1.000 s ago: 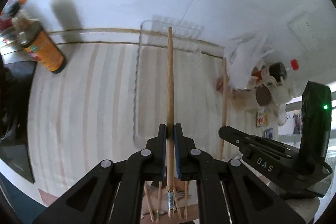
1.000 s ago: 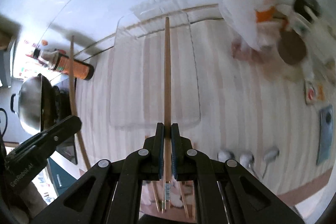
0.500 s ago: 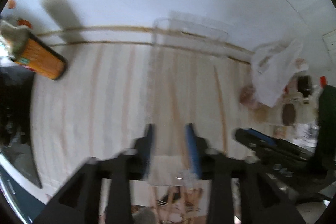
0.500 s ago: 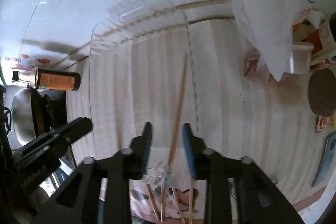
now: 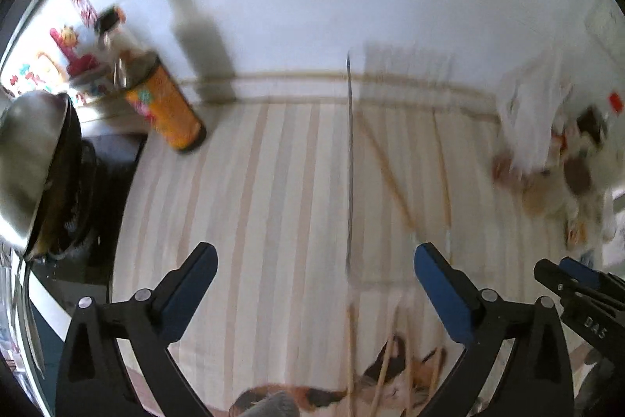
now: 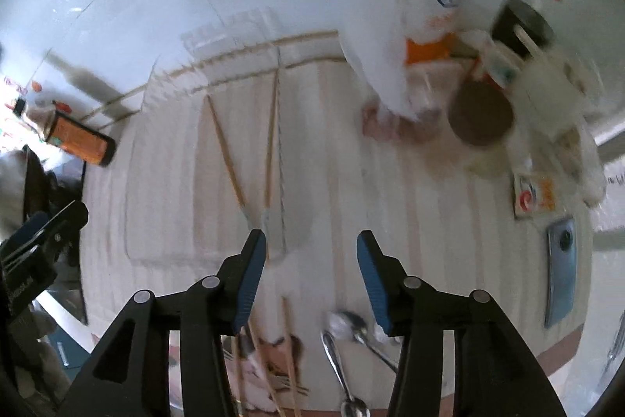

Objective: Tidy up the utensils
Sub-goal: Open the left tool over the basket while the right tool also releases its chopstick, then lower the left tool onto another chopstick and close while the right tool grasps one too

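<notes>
Wooden chopsticks [image 6: 228, 159] lie inside the clear tray [image 6: 136, 182], two of them, meeting near its 6 o'clock end and spreading toward 12; the tray sits at about 11 o'clock from the right gripper [image 6: 311, 249]. That much of the sorting looks done. Left to do, by my judgement: more chopsticks [image 6: 289, 350] lie loose at 6 o'clock outside the tray, and spoons [image 6: 343, 342] lie beside them at about 5. Both grippers hold nothing; the left gripper [image 5: 314, 260] has its fingers wide apart, and the right one's are apart too. The worktop [image 5: 254, 202] is covered in a pale striped cloth and backs onto a white wall. An orange bottle [image 5: 168, 108] and a wok [image 5: 27, 159] stand at 10 o'clock in the left view; a bag [image 6: 390, 26], jars and a phone [image 6: 560, 276] crowd 2 o'clock in the right.
</notes>
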### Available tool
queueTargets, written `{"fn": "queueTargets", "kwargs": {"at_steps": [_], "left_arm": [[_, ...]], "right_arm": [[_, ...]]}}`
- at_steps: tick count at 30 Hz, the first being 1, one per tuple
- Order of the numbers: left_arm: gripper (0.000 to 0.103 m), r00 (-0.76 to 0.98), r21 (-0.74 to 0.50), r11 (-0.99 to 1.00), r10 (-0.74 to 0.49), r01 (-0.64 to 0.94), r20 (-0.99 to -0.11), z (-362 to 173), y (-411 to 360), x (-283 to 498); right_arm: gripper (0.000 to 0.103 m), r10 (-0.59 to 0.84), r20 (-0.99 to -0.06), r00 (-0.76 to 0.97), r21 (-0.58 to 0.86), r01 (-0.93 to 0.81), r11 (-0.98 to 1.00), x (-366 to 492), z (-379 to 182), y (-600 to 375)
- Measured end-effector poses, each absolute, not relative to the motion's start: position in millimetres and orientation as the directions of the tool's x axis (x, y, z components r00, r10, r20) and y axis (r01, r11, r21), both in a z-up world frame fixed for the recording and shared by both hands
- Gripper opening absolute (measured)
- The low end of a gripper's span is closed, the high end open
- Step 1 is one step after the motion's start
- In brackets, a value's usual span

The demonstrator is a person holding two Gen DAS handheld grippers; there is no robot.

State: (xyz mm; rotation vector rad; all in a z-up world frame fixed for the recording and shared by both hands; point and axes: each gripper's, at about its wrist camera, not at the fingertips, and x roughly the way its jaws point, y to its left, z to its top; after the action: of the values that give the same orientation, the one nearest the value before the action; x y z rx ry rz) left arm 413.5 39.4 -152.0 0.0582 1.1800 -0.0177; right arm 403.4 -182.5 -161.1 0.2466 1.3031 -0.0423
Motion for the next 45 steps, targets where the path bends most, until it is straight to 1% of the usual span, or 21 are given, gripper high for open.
{"fn": "queueTargets", "kwargs": {"at_steps": [3, 6, 9, 11, 13, 15, 16, 18, 19, 20, 24, 26, 27, 32, 37, 39, 41, 43, 45], "left_arm": [[0.103, 0.333, 0.053, 0.997, 0.034, 0.047, -0.942, -178, 43, 384], [0.103, 0.261, 0.051, 0.997, 0.036, 0.049, -0.965, -209, 44, 357], [0.103, 0.197, 0.057, 0.997, 0.045, 0.054, -0.979, -238, 40, 337], [0.102, 0.166, 0.069, 0.996, 0.059, 0.055, -0.984, -258, 38, 325], [0.102, 0.14, 0.069, 0.996, 0.062, 0.051, -0.988, -274, 37, 317], [0.094, 0.095, 0.058, 0.997, 0.052, 0.056, -0.994, -290, 35, 311], [0.088, 0.087, 0.055, 0.997, 0.049, 0.06, -0.995, -295, 34, 310], [0.081, 0.082, 0.061, 0.996, 0.055, 0.072, -0.995, -301, 31, 307], [0.072, 0.082, 0.06, 0.995, 0.054, 0.074, -0.995, -303, 30, 306], [0.067, 0.077, 0.054, 0.996, 0.049, 0.076, -0.996, -304, 29, 305], [0.054, 0.091, 0.02, 0.997, 0.013, 0.073, -0.996, -302, 28, 305], [0.043, 0.096, 0.009, 0.997, 0.001, 0.079, -0.995, -302, 26, 303], [0.04, 0.096, 0.005, 0.997, -0.003, 0.082, -0.995, -301, 24, 303], [0.018, 0.1, -0.001, 0.996, -0.01, 0.091, -0.995, -300, 22, 298], [0.006, 0.097, 0.002, 0.996, -0.007, 0.092, -0.995, -297, 26, 292], [0.006, 0.097, 0.004, 0.996, -0.005, 0.094, -0.995, -296, 30, 289], [0.005, 0.097, 0.01, 0.995, 0.0, 0.1, -0.995, -296, 34, 284], [0.005, 0.093, 0.009, 0.995, -0.001, 0.102, -0.996, -296, 39, 278], [0.005, 0.088, 0.008, 0.994, -0.001, 0.105, -0.996, -296, 44, 271]], "right_arm": [[0.057, 0.11, -0.956, 0.274, 0.163, 0.18, 0.97, 372, -176, -178], [0.057, 0.095, -0.96, 0.263, 0.144, 0.175, 0.974, 342, -197, -169], [0.057, 0.108, -0.974, 0.199, 0.145, 0.182, 0.973, 316, -224, -161], [0.056, 0.118, -0.979, 0.165, 0.148, 0.187, 0.971, 303, -239, -158], [0.045, 0.121, -0.982, 0.142, 0.147, 0.183, 0.972, 292, -252, -154], [0.042, 0.13, -0.984, 0.126, 0.151, 0.178, 0.972, 283, -263, -150], [0.04, 0.132, -0.984, 0.118, 0.151, 0.177, 0.973, 279, -268, -148], [0.039, 0.136, -0.985, 0.105, 0.153, 0.176, 0.973, 272, -276, -144], [0.039, 0.136, -0.985, 0.102, 0.153, 0.173, 0.973, 270, -278, -143], [0.039, 0.137, -0.986, 0.1, 0.152, 0.171, 0.973, 268, -280, -142], [0.039, 0.126, -0.988, 0.093, 0.139, 0.147, 0.979, 264, -284, -137], [0.039, 0.117, -0.989, 0.092, 0.129, 0.14, 0.982, 263, -286, -133], [0.039, 0.114, -0.989, 0.089, 0.126, 0.139, 0.982, 263, -287, -132], [0.038, 0.104, -0.992, 0.068, 0.113, 0.128, 0.985, 262, -297, -125], [0.036, 0.072, -0.995, 0.07, 0.079, 0.097, 0.992, 262, -303, -111], [0.034, 0.063, -0.995, 0.071, 0.07, 0.09, 0.994, 262, -305, -107], [0.029, 0.054, -0.996, 0.073, 0.06, 0.087, 0.994, 263, -305, -101], [0.019, 0.04, -0.996, 0.074, 0.046, 0.083, 0.996, 265, -305, -90], [0.013, 0.028, -0.997, 0.075, 0.034, 0.08, 0.996, 267, -302, -88]]}}
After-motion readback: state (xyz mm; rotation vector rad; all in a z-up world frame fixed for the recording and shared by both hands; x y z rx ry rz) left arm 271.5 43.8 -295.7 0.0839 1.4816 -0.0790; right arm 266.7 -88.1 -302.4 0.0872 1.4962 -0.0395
